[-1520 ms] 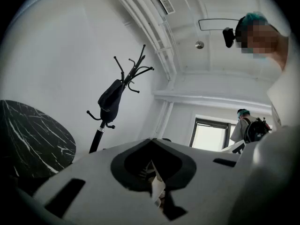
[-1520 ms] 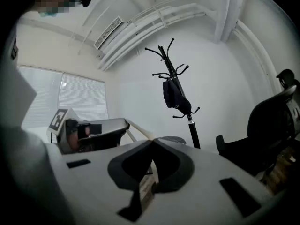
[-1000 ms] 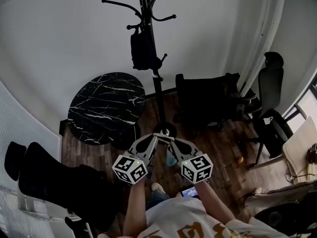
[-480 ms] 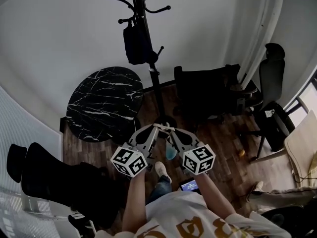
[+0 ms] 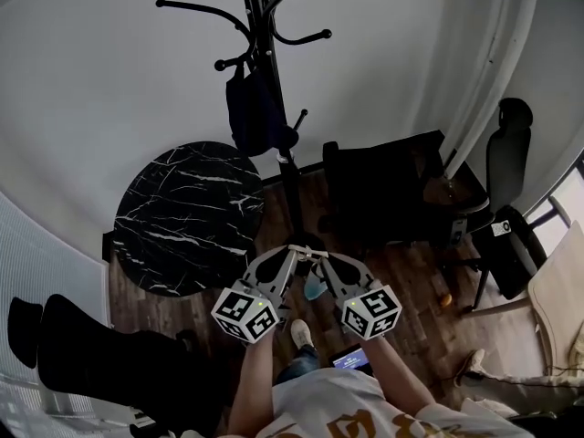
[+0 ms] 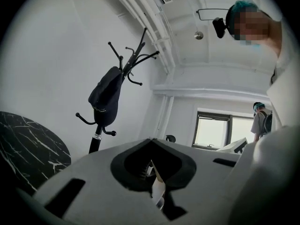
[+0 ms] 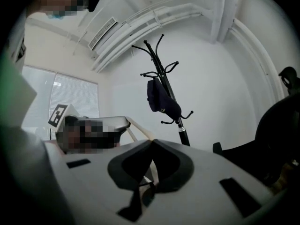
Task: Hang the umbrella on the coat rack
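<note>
The wooden floor (image 5: 411,272) is sliding a little lower in the head view than half a second ago, and everything on it is drifting down with it. The round black marble table (image 5: 187,213) is sitting far left, and the black armchair (image 5: 383,185) is far right. Between them the coat rack (image 5: 290,181) is standing upright. The umbrella (image 5: 254,117), folded and dark, is hanging from a hook on the left of the pole, on the same hook as before. Nearest, the left gripper (image 5: 288,253) and right gripper (image 5: 324,257) are pointing at the rack's base, tips almost touching as earlier. Each one's jaws are pressed together with nothing between them, well short of the umbrella.
</note>
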The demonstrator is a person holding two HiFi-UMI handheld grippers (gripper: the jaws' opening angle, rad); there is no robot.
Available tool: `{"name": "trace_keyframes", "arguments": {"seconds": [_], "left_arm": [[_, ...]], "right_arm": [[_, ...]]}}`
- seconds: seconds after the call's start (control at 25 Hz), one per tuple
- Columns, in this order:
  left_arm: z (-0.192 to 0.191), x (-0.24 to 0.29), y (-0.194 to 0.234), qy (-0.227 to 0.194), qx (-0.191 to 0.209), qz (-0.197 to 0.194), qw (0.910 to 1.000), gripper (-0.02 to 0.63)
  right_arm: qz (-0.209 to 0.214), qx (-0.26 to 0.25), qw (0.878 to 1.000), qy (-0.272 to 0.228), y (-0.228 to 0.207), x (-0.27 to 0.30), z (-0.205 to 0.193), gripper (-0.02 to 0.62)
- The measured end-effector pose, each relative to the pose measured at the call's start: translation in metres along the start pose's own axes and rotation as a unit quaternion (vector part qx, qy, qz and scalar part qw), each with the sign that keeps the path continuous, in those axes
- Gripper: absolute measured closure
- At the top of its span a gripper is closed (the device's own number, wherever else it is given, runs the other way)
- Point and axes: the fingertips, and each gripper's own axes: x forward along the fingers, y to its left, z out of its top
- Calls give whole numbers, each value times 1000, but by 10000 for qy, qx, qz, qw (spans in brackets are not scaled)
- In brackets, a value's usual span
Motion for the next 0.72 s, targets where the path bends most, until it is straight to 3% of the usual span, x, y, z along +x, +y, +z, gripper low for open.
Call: {"name": "trace_keyframes", "arguments": {"seconds": [0.24, 0.72], "left_arm": [[18, 33, 43, -103, 40, -179, 9998, 588], [32, 92, 101, -125, -162, -766, 9968, 588]], "right_arm": [[-2, -55, 10000, -13, -21, 51, 14, 584], [-525, -224, 9983, -72, -59, 112, 29, 584]]}}
